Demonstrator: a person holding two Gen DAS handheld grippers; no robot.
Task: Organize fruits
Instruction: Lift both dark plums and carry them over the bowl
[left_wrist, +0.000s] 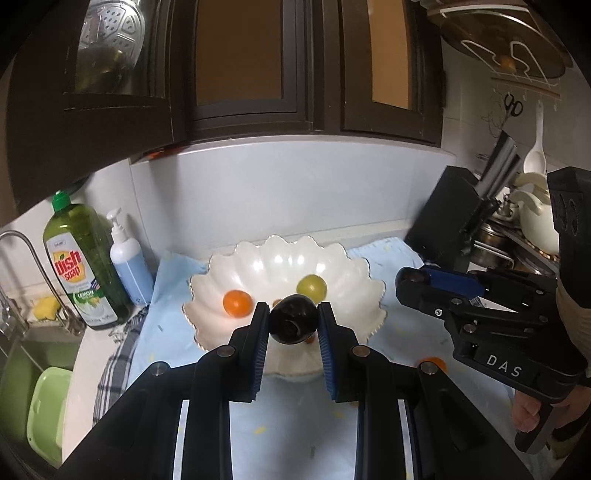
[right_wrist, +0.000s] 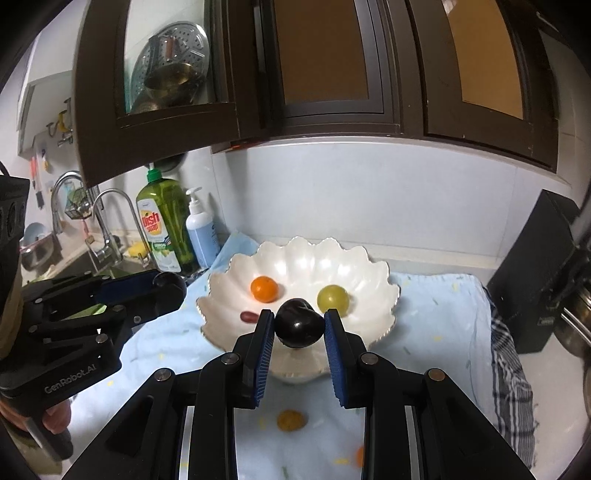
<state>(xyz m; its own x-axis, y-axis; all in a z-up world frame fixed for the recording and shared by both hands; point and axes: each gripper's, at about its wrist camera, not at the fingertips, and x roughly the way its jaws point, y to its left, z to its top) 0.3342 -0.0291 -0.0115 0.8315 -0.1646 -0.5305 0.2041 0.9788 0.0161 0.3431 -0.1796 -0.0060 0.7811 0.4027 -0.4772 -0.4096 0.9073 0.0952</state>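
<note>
A white scalloped bowl (left_wrist: 343, 258) (right_wrist: 373, 273) stands on a light blue cloth. In it lie an orange fruit (left_wrist: 237, 302) (right_wrist: 264, 289), a green fruit (left_wrist: 312, 287) (right_wrist: 333, 298) and a small red fruit (right_wrist: 249, 316). My left gripper (left_wrist: 293, 320) is shut on a dark plum (left_wrist: 293, 323) just above the bowl's near rim. My right gripper (right_wrist: 300, 326) is shut on another dark plum (right_wrist: 298, 326) over the bowl's near rim. Each gripper shows from the side in the other's view, the right (left_wrist: 410, 280) and the left (right_wrist: 170, 284). Loose fruits lie on the cloth: an orange one (left_wrist: 433, 363) (right_wrist: 360, 456) and a yellowish one (right_wrist: 291, 420).
A green dish soap bottle (left_wrist: 83, 266) (right_wrist: 166, 225) and a blue pump bottle (left_wrist: 129, 254) (right_wrist: 199, 232) stand at the left by the sink and tap (right_wrist: 107, 229). A black knife block (left_wrist: 450, 214) (right_wrist: 532, 280) stands at the right. Dark cabinets (left_wrist: 240, 66) hang overhead.
</note>
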